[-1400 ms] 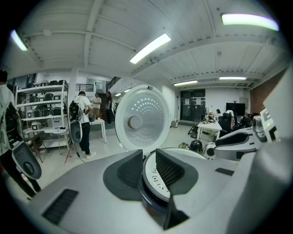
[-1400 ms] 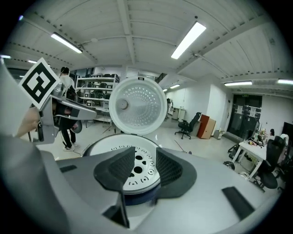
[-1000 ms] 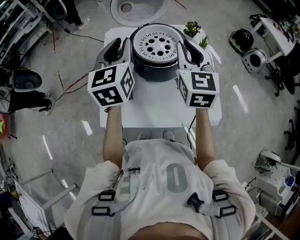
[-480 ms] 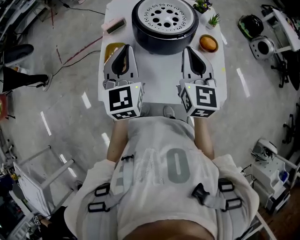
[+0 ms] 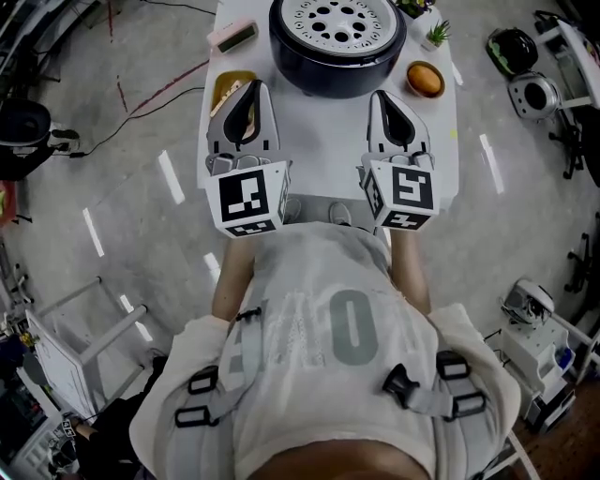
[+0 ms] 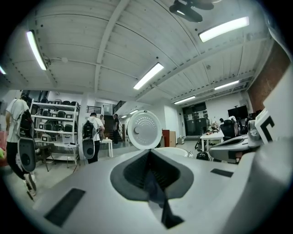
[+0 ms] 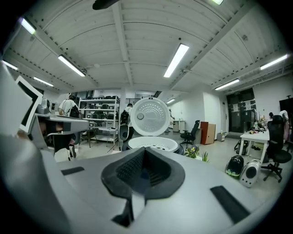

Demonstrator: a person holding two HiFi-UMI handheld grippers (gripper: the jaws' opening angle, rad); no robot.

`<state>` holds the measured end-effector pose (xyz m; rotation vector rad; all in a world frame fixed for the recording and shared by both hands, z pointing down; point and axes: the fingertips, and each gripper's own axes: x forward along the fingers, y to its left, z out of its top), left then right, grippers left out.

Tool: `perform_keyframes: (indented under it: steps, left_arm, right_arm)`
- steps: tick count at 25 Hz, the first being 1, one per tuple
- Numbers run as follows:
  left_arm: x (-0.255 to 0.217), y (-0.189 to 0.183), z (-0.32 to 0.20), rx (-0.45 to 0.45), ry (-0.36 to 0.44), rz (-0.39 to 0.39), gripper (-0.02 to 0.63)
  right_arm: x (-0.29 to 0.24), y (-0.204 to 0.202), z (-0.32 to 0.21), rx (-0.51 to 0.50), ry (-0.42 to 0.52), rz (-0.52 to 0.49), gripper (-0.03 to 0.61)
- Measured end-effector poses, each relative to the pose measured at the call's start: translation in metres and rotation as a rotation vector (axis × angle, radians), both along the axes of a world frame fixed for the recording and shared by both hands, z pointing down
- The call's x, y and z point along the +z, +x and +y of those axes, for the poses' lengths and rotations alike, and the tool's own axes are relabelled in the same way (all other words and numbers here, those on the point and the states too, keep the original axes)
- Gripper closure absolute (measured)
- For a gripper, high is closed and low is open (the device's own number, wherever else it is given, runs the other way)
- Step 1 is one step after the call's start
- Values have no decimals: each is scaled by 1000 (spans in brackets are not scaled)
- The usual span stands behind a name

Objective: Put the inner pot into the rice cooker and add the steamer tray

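The perforated steamer tray (image 5: 337, 21) sits in the rice cooker (image 5: 309, 82), lid (image 7: 149, 116) upright, at the far end of a white table (image 5: 323, 150). Nearer, the left gripper (image 5: 254, 86) and right gripper (image 5: 382, 97) point toward it, apart, each with jaws pressed together and holding nothing.

We find the rice cooker (image 5: 328, 80) cut by the head view's top edge (far rim lost), and the left gripper (image 5: 249, 89) hides part of a yellow dish (image 5: 223, 87).
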<state>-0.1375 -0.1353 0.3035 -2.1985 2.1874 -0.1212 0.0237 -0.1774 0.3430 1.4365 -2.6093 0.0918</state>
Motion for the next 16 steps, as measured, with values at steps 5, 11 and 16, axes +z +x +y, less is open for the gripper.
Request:
perform_keyframes:
  steps: [5, 11, 16]
  left_arm:
    - [0, -7, 2, -17, -3, 4, 592]
    - [0, -15, 1, -24, -4, 5, 592]
    - [2, -15, 2, -23, -17, 5, 592]
  right_arm:
    - [0, -3, -1, -12, -1, 1, 571]
    - [3, -9, 0, -29, -10, 13, 571]
    - [5, -11, 3, -39, -23, 21, 571]
